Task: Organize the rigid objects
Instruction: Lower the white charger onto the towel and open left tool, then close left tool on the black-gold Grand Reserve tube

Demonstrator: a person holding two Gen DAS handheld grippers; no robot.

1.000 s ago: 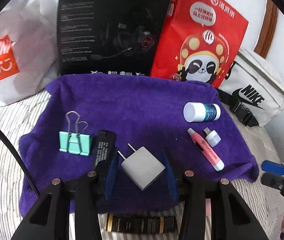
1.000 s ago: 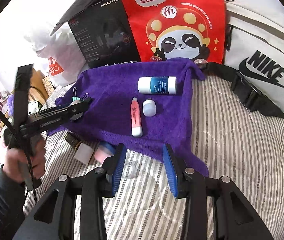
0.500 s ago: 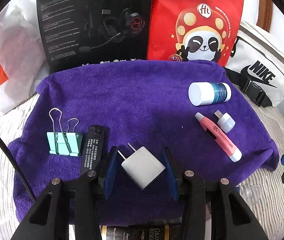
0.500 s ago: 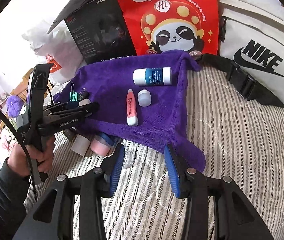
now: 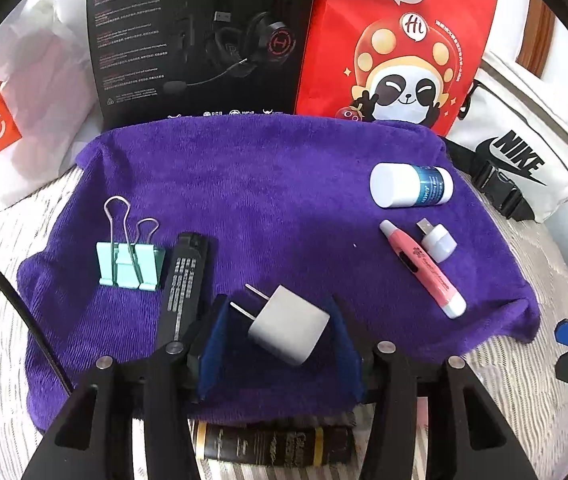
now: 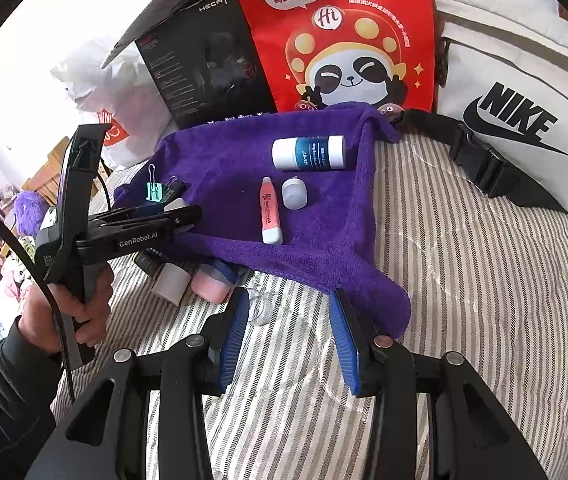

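**Charger plug sits between the opening left jaws**

Charger plug [image 5: 289, 330], white with 2 prongs pointing up-left, lies on the purple towel [image 5: 268, 184] between the blue pads of the left gripper [image 5: 280, 344], whose jaws are opening; a gap shows on both sides, so neither pad presses on it. Just left of it lie a black bar with white print [image 5: 186, 280] and a mint binder clip [image 5: 130, 266]. Toward the towel's right side are a white-capped bottle [image 5: 410, 185] on its side, a pink pen-shaped tube [image 5: 422, 268] and a small white USB light [image 5: 438, 242] (touching or just beside the tube, hard to tell). The right gripper [image 6: 290, 340] hangs over the striped bedding [image 6: 464, 280] near the towel's corner, its jaws apart and grasping nothing. A hand [image 6: 70, 312] holds the left gripper's handle.
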